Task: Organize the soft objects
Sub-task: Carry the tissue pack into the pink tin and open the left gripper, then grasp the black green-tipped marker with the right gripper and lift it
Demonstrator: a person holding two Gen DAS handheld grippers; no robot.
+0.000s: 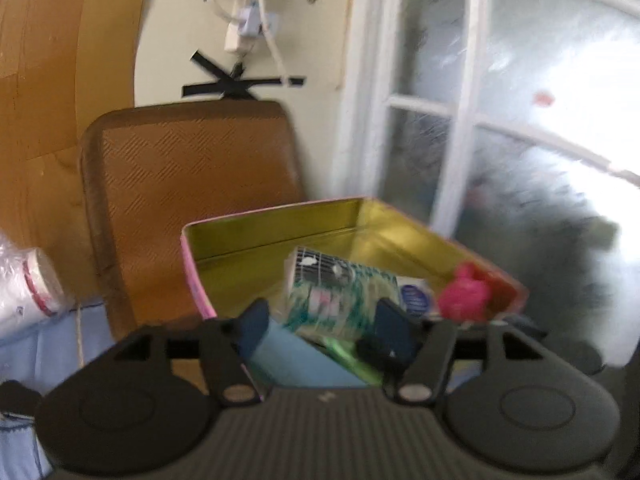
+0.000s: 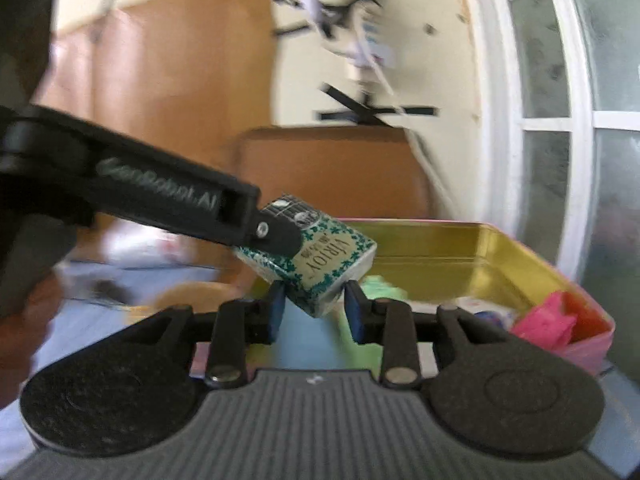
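Observation:
A green-and-white tissue pack (image 2: pixel 316 258) is held above the near rim of a gold-lined pink tin box (image 2: pixel 460 256). My left gripper (image 1: pixel 324 326) is shut on the tissue pack (image 1: pixel 332 292); its arm and finger (image 2: pixel 276 234) reach in from the left in the right wrist view. My right gripper (image 2: pixel 315 310) sits just below the pack with its jaws apart, pads beside the pack's lower corner. In the box (image 1: pixel 280 236) lie a pink soft toy (image 1: pixel 464 294), also in the right wrist view (image 2: pixel 544 322), a small white-and-blue packet (image 1: pixel 416 296) and a light green item (image 2: pixel 384 286).
A brown chair back (image 1: pixel 192 200) stands behind the box against a cream wall with black tape and cables (image 1: pixel 240 84). A white-framed frosted window (image 1: pixel 500 120) is on the right. A white plastic-wrapped roll (image 1: pixel 28 284) lies left on the blue cloth (image 1: pixel 92 332).

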